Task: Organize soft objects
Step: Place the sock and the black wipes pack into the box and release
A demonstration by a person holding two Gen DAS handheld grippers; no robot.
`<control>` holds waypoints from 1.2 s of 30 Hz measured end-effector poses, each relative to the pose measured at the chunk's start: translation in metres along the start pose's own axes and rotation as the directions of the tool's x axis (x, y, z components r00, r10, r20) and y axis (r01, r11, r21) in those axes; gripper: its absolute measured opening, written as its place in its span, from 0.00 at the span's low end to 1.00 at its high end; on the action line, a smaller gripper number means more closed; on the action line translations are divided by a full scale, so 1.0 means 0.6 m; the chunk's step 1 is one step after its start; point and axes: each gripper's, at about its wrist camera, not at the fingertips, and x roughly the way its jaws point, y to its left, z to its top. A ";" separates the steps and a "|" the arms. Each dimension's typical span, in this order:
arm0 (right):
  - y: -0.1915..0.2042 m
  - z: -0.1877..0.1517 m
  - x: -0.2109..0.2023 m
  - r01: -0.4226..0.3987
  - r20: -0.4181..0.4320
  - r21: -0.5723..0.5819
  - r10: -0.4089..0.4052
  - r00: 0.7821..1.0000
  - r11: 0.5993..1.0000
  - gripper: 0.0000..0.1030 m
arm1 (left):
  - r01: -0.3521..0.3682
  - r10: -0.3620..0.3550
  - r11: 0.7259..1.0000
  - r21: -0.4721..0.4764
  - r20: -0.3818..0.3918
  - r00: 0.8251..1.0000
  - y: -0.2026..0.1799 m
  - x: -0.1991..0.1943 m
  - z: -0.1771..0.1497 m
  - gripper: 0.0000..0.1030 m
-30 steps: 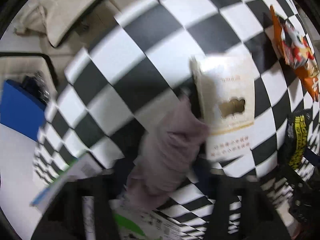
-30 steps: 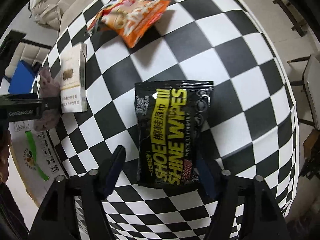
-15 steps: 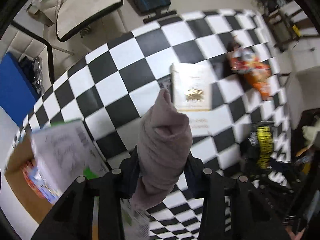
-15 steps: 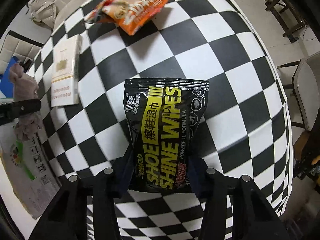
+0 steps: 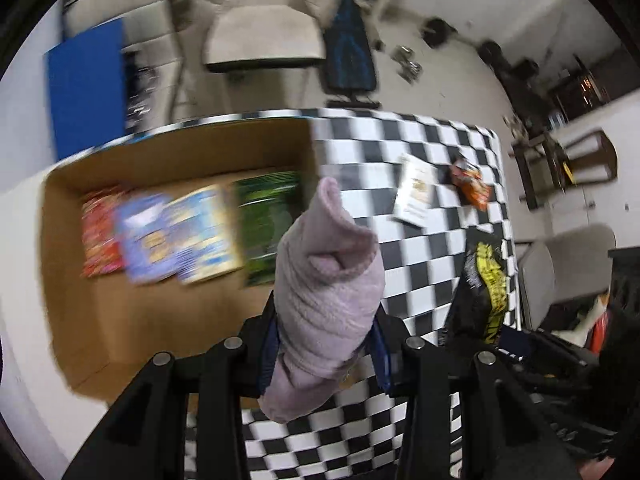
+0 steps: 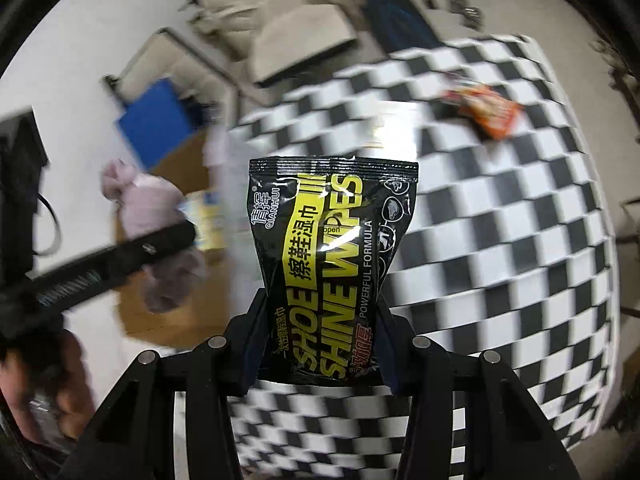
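My left gripper is shut on a rolled pale pink towel and holds it in the air near the right edge of an open cardboard box. The towel and the left gripper also show at the left of the right wrist view. My right gripper is shut on a black and yellow pack of shoe shine wipes, lifted above the checkered table. The same pack shows at the right of the left wrist view.
Several colourful packets lie in the box. A white pack and an orange snack bag lie on the far part of the checkered table. A beige chair and a blue panel stand beyond.
Both grippers have risen well above the table with their loads. The left one has swung left with the towel toward the box. The right one has lifted the wipes pack off the table.
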 end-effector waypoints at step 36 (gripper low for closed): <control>0.383 -0.023 0.427 -0.008 -0.306 -0.171 -0.045 0.951 0.985 0.79 | -0.145 0.085 0.962 -0.230 -0.254 0.963 0.388 0.100 -0.054 0.64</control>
